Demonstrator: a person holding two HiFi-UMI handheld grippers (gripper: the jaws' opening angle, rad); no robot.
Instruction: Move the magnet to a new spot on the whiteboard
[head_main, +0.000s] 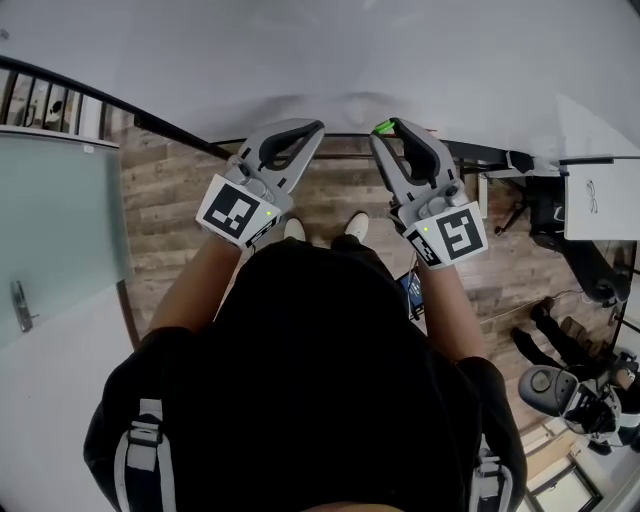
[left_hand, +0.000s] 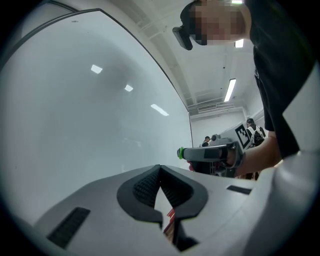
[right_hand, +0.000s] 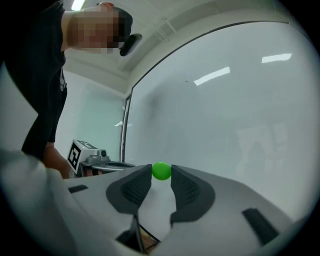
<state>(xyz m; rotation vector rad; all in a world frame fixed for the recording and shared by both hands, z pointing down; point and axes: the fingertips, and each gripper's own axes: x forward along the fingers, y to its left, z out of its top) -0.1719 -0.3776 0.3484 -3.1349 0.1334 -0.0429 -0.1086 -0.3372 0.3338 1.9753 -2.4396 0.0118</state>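
At whiteboard, right tool pinches green magnet at tips; left tool closed, empty.

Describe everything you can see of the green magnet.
The magnet is small, round, bright green and smooth, plastic by its look. It sits pinched at the very tip of the right gripper, which presses on it from both sides, and is held close in front of the whiteboard. Whether it touches the board cannot be told.

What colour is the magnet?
The magnet is bright green; the right gripper view shows it best.
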